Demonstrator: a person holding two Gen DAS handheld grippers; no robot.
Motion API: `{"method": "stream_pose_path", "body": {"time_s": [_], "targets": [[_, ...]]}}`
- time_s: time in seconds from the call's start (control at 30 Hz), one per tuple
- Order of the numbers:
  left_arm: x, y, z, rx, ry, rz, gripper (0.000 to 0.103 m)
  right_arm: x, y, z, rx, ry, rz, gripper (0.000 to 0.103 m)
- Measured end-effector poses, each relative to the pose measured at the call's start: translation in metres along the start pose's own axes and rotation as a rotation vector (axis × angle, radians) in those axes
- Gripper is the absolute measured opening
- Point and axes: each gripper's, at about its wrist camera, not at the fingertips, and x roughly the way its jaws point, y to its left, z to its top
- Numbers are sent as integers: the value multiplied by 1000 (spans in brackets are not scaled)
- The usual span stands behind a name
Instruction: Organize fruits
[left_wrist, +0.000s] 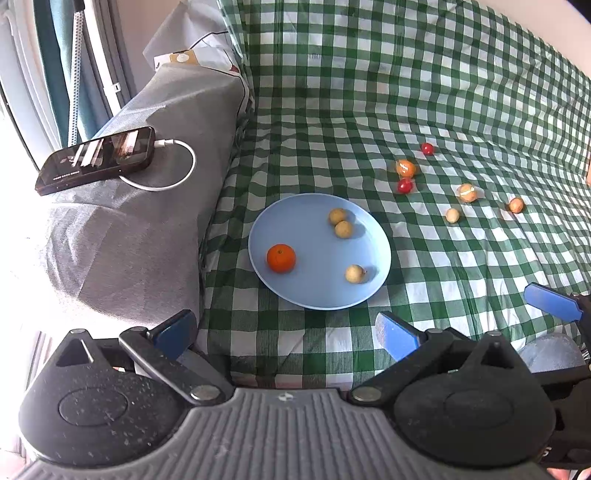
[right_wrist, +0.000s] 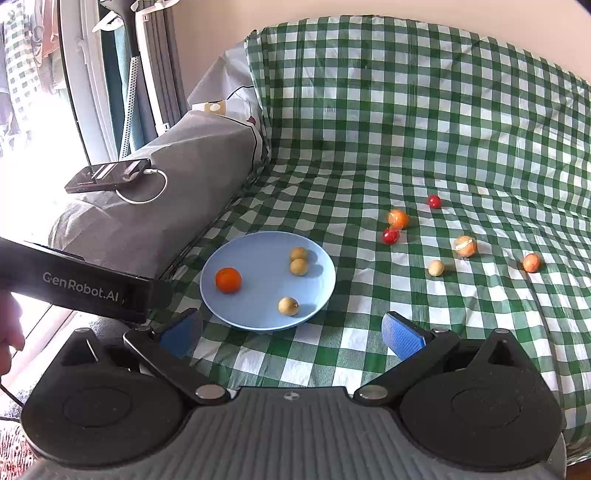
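Note:
A light blue plate (left_wrist: 317, 291) (right_wrist: 255, 317) lies on the green checked cloth. It holds an orange (left_wrist: 281, 258) (right_wrist: 228, 280) and three small tan fruits (left_wrist: 343, 229) (right_wrist: 298, 266). To its right on the cloth lie two red cherry tomatoes (left_wrist: 404, 185) (right_wrist: 390, 235), three small orange fruits (left_wrist: 405, 168) (right_wrist: 465, 246) and one tan fruit (left_wrist: 452, 215) (right_wrist: 436, 267). My left gripper (left_wrist: 286, 332) is open and empty, just short of the plate. My right gripper (right_wrist: 291, 334) is open and empty, also just short of the plate.
A grey-covered sofa arm (left_wrist: 147, 229) (right_wrist: 177, 192) stands left of the plate, with a phone (left_wrist: 96, 158) (right_wrist: 109, 175) on a white charging cable. The checked backrest (left_wrist: 406, 66) rises behind. The left gripper's black body (right_wrist: 74, 284) shows at left in the right wrist view.

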Motion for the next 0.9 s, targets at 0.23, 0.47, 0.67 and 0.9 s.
{"method": "stream_pose_path", "body": {"time_s": [0.23, 0.47, 0.67, 0.9], "targets": [[15, -11, 10, 21, 32, 3, 103, 13, -15, -2, 62, 10, -23, 102], [40, -40, 35, 42, 63, -23, 103, 25, -49, -6, 139, -1, -80, 102], [71, -79, 68, 44, 77, -71, 103, 41, -94, -12, 192, -21, -184, 102], [132, -138, 120, 91, 60, -102, 103, 69, -172, 3, 259, -47, -293, 102]]}}
